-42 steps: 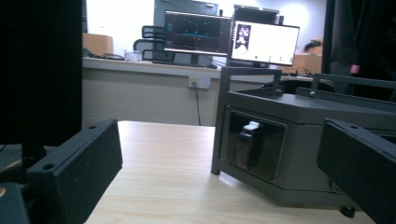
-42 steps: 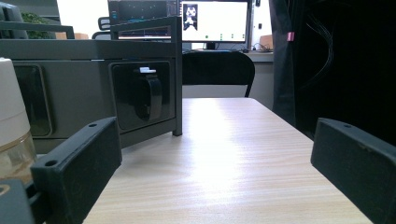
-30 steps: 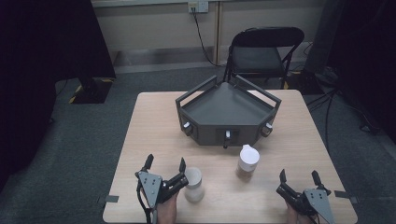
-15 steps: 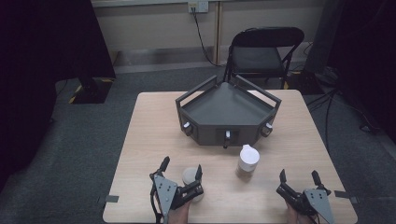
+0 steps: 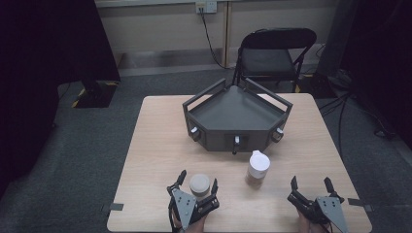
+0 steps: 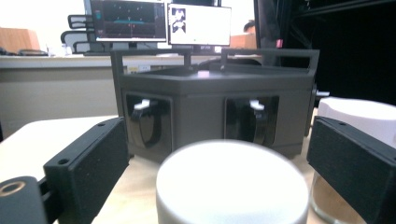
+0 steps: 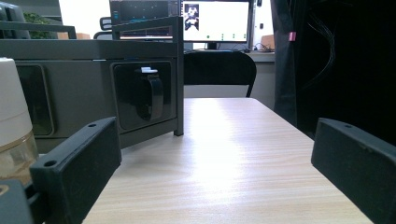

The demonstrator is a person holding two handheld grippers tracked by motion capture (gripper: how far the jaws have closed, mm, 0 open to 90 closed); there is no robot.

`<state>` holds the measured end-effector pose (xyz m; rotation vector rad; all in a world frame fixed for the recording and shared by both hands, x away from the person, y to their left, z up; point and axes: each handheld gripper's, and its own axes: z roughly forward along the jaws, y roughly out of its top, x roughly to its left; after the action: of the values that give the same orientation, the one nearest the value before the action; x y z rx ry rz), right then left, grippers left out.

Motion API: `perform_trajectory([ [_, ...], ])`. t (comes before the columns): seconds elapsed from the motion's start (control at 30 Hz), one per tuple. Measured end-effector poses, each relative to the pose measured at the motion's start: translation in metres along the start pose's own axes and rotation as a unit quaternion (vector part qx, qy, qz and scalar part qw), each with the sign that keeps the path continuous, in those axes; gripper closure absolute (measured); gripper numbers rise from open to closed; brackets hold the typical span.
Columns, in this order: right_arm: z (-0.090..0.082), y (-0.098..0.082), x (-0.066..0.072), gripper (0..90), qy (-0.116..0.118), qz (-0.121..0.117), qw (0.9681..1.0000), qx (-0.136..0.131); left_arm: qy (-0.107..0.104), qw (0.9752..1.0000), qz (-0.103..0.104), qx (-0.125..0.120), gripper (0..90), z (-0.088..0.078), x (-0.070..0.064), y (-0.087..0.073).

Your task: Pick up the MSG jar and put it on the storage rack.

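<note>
Since a second ago the left gripper [image 5: 198,187] has slid around the white-lidded jar [image 5: 199,184] just before the dark tray [image 5: 236,118], jaws closing but apart; centre it before squeezing.

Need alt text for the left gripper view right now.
A round white jar lid sits between the left gripper's open black jaws, with gaps on both sides. Behind it stands a dark grey rack; a second white-capped jar is at right.
</note>
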<state>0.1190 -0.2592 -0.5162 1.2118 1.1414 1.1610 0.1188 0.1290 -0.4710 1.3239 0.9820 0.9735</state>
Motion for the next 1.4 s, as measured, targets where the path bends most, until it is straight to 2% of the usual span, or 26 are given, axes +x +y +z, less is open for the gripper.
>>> perform_trajectory([
  [0.13, 0.0, 0.0, 0.0, 0.1, 0.0, 0.0, 1.0, 0.0, 0.0, 0.9999, -0.001, 0.015, 9.8, -0.002, -0.001, -0.005],
  [0.27, 0.0, 0.0, 0.0, 0.1, 0.001, 0.0, 1.0, 0.0, -0.002, 0.9999, -0.003, 0.016, 13.5, -0.005, -0.001, -0.007],
  [0.37, 0.0, 0.0, 0.0, 0.1, 0.0, 0.0, 1.0, 0.0, 0.005, 0.9999, 0.0, 0.015, 15.7, -0.008, -0.005, -0.009],
  [0.47, 0.0, 0.0, 0.0, 0.1, 0.0, 0.0, 1.0, 0.0, -0.001, 0.9998, -0.003, 0.019, 20.3, -0.009, -0.004, -0.011],
  [0.5, 0.0, 0.0, 0.0, 0.1, 0.001, 0.0, 1.0, 0.0, -0.002, 0.9996, -0.003, 0.027, 22.1, -0.008, -0.004, -0.01],
  [0.63, 0.0, 0.0, 0.0, 0.1, 0.0, 0.0, 1.0, 0.0, -0.005, 0.9995, -0.009, 0.029, 25.8, -0.008, -0.003, -0.009],
  [0.77, 0.0, 0.0, 0.0, 0.1, 0.001, 0.0, 1.0, 0.0, -0.004, 0.9994, -0.004, 0.033, 33.5, -0.008, -0.002, -0.008],
  [1.1, 0.0, 0.0, 0.0, 0.1, 0.001, 0.0, 1.0, 0.0, -0.016, 0.9992, -0.009, 0.037, 34.1, -0.006, 0.005, -0.005],
  [1.23, 0.0, 0.0, 0.0, 0.1, 0.001, 0.0, 1.0, 0.0, -0.023, 0.9986, -0.005, 0.047, 34.2, -0.003, 0.009, 0.0],
  [1.4, 0.0, 0.0, 0.0, 0.1, 0.0, 0.0, 1.0, 0.0, -0.027, 0.9987, -0.006, 0.043, 34.2, -0.002, 0.011, 0.0],
])
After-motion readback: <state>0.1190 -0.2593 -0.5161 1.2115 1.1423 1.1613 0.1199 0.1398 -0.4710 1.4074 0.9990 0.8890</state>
